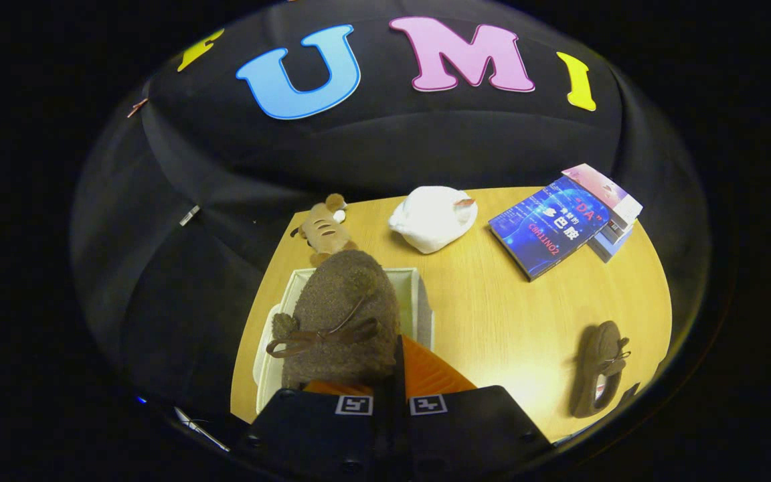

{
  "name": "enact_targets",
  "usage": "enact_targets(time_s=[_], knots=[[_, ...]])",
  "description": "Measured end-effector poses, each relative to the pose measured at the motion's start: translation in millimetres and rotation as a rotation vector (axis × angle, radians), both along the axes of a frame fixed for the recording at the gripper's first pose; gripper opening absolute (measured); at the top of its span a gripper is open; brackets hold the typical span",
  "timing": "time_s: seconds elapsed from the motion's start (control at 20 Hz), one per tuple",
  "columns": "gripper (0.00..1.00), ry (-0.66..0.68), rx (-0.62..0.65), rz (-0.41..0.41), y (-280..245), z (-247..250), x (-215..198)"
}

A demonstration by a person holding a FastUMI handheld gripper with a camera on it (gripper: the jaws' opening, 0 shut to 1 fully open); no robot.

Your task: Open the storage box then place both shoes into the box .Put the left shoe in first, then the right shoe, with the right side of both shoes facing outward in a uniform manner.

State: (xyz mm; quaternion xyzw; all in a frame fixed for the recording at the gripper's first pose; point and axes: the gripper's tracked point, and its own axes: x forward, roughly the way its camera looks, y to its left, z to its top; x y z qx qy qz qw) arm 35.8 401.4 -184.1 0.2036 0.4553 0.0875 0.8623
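The gripper (392, 375), fingers nearly closed, clamps 1 brown shoe (345, 321) above the open white box (419, 298); another shoe (601, 368) lies well right on the table (492, 314).

a fuzzy, matt suede-like brown shoe (342, 321) with a thin leather-look lace is pinched in the gripper (391, 375), over a smooth white plastic storage box (419, 294). at 4 o'clock, its twin (601, 368) lies on the smooth wood-grain table (506, 314). glossy paper books (549, 224) at 2 o'clock; plush toy (322, 231) at 11.
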Motion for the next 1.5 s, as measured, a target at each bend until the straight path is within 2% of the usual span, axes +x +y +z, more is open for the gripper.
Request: enact_targets(time_s=[0.3,0.45,0.75,0.85,0.95,1.05,1.1,1.25,1.35,1.4,1.5], knots=[[0.05,0.085,-0.051,-0.018,63,-52,4],[0.05,0.109,-0.096,-0.013,77,-75,4],[0.07,0.157,-0.078,0.022,103,-100,-6],[0.15,0.166,-0.03,0.04,113,-101,-9],[0.27,0.191,0.007,0.071,120,-99,-16],[0.42,0.171,0.026,0.077,122,-94,-10],[0.56,0.166,0.027,0.087,123,-93,-11],[0.74,0.147,0.007,0.108,117,-90,-15],[0.8,0.119,0.002,0.133,115,-83,-17],[0.9,0.091,-0.002,0.146,110,-77,-18],[0.94,0.032,-0.007,0.166,96,-61,-19]])
